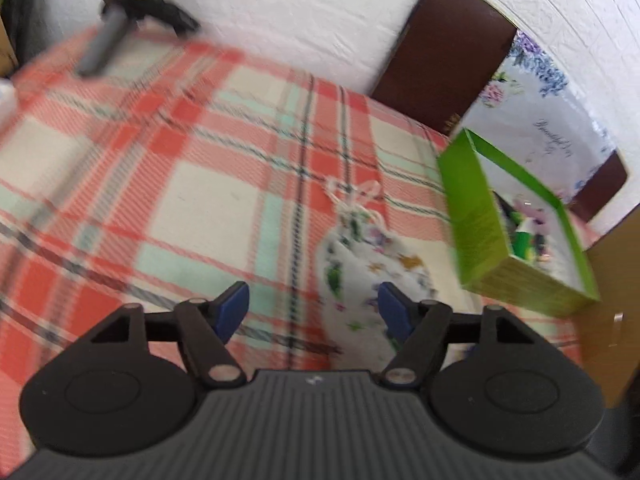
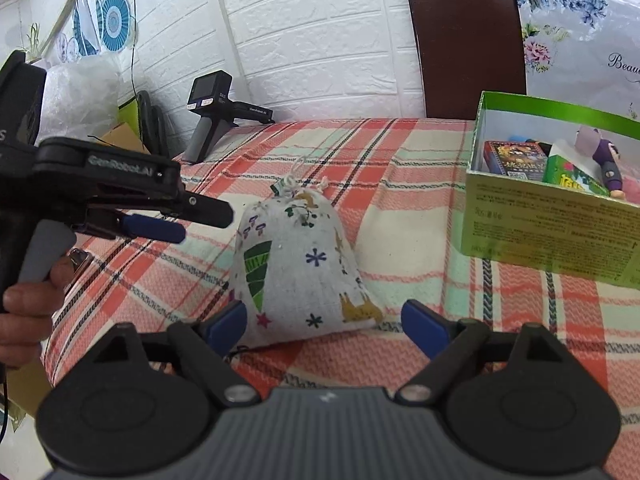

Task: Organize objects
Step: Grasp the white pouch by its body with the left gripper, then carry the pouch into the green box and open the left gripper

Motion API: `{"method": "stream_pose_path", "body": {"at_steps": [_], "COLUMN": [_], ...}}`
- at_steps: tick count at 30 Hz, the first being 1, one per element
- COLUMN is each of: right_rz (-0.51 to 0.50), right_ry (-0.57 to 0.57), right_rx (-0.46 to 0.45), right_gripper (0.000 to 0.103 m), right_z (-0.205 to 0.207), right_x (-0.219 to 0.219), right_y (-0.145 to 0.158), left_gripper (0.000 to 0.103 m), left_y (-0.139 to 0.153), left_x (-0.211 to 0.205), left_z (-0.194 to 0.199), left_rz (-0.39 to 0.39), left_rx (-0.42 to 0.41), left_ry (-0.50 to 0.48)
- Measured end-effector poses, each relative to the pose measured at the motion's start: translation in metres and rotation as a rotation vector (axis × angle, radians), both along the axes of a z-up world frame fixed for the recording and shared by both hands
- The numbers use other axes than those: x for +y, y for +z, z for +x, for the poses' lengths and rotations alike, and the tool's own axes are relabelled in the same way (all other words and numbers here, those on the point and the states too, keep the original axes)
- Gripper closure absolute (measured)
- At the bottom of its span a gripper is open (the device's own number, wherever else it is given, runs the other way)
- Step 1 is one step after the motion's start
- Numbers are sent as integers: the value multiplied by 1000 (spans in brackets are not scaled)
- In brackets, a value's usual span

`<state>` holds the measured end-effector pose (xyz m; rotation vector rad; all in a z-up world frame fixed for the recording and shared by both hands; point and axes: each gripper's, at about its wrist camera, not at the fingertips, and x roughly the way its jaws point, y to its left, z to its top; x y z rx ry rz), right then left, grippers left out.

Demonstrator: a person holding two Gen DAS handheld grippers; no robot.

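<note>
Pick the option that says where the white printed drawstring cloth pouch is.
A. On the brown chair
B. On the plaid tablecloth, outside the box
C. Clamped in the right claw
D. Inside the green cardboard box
B: the white printed drawstring cloth pouch stands on the plaid tablecloth, left of the green cardboard box, no claw gripping it.

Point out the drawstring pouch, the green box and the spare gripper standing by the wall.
drawstring pouch (image 2: 300, 264): right wrist view, middle of its printed cloth front.
green box (image 2: 552, 228): right wrist view, its near outer wall.
spare gripper (image 2: 208, 120): right wrist view, top of its grey handle, below the screen.
</note>
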<state>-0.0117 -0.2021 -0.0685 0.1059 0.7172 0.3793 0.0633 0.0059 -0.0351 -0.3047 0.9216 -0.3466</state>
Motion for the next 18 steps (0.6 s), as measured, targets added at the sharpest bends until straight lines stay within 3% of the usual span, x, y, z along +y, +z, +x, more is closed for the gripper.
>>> {"method": "stream_pose_path", "body": {"at_steps": [2,3,4,5,8,15,18], "right_rz": [25,34,-1,-41,-47,-64,-108], "right_ry": [37,65,72,83,78,-148,-269], "right_rx": [23,31,-9,-32,-98,-403,-465], "right_gripper": [15,17,19,25,44,46,46], "right_z": [13,18,18,16,6,-15,-13], "right_x": [7,13,22,30,29,-25,-66], "right_y": [-10,-16,-17,-16,-2,50,64], "left_gripper": [26,25,29,52,65,65,65], "left_y": [-20,-31,-32,-31,-11,75,92], "left_x": [-8,-13,-16,-21,-30,-110,-166], "left_z": [11,14,10,8,4,6,19], "left_rz": [-77,-106,-107,-112,-115,-98,-120], "left_rx": [93,102,55,48,19,-223,-266], "left_ry": [-35,-52,-45,-65,-81,-288,-404]}}
